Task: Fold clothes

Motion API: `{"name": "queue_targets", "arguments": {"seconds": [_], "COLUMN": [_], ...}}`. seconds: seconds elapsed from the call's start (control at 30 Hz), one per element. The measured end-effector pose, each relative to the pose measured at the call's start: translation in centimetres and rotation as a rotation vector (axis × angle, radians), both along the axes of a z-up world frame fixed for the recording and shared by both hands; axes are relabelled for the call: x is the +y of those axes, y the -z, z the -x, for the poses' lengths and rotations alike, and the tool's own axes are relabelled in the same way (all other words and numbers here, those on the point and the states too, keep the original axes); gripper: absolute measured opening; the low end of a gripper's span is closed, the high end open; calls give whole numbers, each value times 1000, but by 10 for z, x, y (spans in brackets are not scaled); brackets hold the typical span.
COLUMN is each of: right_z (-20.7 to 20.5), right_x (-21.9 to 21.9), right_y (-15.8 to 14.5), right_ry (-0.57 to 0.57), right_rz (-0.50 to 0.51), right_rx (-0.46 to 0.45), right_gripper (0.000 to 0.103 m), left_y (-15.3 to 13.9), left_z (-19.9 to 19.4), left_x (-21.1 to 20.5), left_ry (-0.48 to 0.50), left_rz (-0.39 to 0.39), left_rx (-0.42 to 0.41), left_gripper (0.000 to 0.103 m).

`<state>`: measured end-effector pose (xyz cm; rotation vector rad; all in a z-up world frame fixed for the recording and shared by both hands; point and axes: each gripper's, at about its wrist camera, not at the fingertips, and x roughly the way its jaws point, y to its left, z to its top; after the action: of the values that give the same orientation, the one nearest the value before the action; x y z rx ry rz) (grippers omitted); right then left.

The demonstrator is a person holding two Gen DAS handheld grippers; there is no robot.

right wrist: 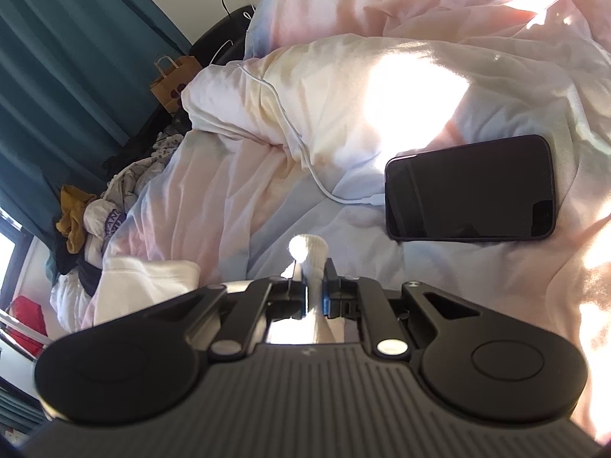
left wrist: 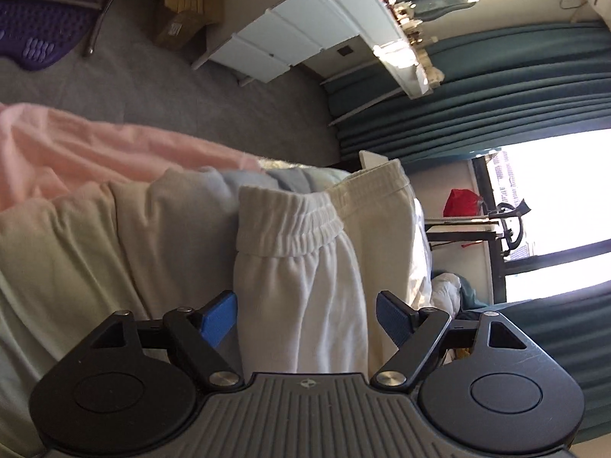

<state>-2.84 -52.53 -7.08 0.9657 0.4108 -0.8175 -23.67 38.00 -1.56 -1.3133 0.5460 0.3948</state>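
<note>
Hanging in front of the left tool (left wrist: 305, 318) is a pair of white sweatpants (left wrist: 298, 267) with a gathered elastic waistband (left wrist: 286, 221). The soft cloth falls in long folds between the blue pads (left wrist: 219, 318), which stand spread and do not press on it. The right tool (right wrist: 314, 299) is pressed together, pinching a thin fold of white cloth (right wrist: 311, 259) that sticks up past its tips. Whether this fold belongs to the same sweatpants I cannot tell. Beside the sweatpants, other pale clothes (left wrist: 76, 236) lie draped, cream and pink. Under the right tool lies a rumpled pastel duvet (right wrist: 236, 191) on the bed, with a black phone (right wrist: 469, 189) on a white cable (right wrist: 305, 160) near the tips. Around are a grey carpet (left wrist: 183, 87), teal curtains (left wrist: 496, 87), a white drawer unit (left wrist: 290, 38) and a heap of laundry (right wrist: 95, 213) by the window.
</note>
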Motion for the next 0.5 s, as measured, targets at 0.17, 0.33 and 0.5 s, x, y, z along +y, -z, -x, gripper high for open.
{"name": "queue_targets", "arguments": {"seconds": [0.17, 0.33, 0.5], "right_z": [4, 10, 27], "right_x": [1, 1, 0], "right_y": [-2, -4, -15], "right_ry": [5, 17, 55], "right_rz": [-12, -33, -39], "right_rx": [-38, -96, -193], "right_gripper": [11, 11, 11], "left_y": [21, 6, -8], "left_z": [-22, -22, -4], "left_x": [10, 6, 23], "left_ry": [43, 84, 76], "left_rz": [112, 56, 77], "left_rx": [70, -1, -130], "left_gripper": [56, 8, 6]}}
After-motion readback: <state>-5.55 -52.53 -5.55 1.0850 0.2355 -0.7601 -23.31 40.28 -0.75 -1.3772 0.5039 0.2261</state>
